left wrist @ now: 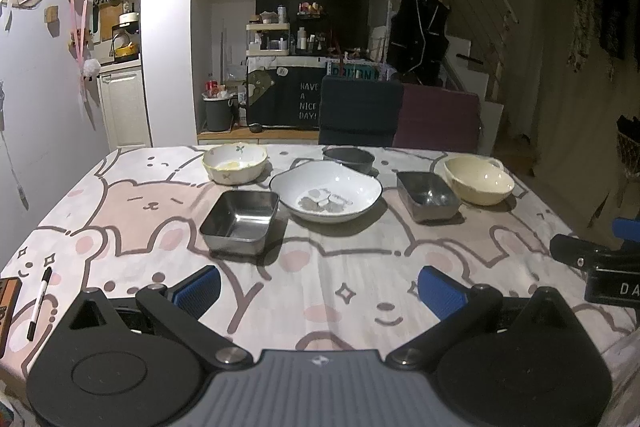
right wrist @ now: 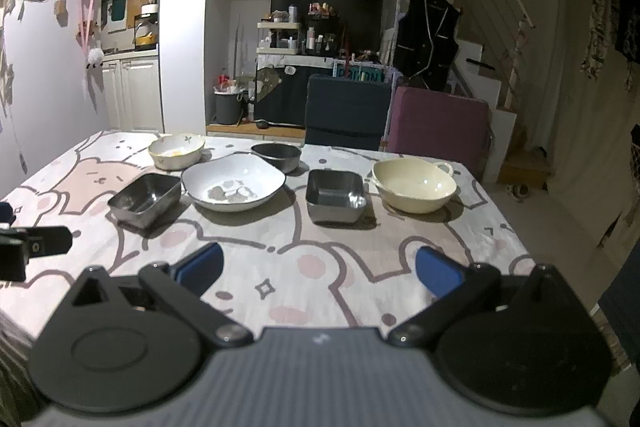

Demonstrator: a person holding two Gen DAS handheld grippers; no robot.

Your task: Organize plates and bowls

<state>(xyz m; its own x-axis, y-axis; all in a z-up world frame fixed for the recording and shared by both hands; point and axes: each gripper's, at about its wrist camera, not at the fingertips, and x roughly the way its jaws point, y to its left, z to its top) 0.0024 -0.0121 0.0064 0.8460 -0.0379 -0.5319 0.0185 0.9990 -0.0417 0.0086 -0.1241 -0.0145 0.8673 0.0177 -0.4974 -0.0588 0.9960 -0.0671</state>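
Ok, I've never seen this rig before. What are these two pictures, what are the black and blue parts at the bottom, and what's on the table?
Each picture comes from a camera mounted on a handheld gripper, looking forward along its two blue-padded fingers. One shows the left gripper, the other the right gripper. Both are open, holding nothing, and hover over the near part of the table. Each gripper also shows at the edge of the other's picture.

On the bear-print cloth lie six dishes: a flowered bowl, a dark bowl, a wide white bowl, a cream bowl and two steel tins. A pen lies at the left edge.
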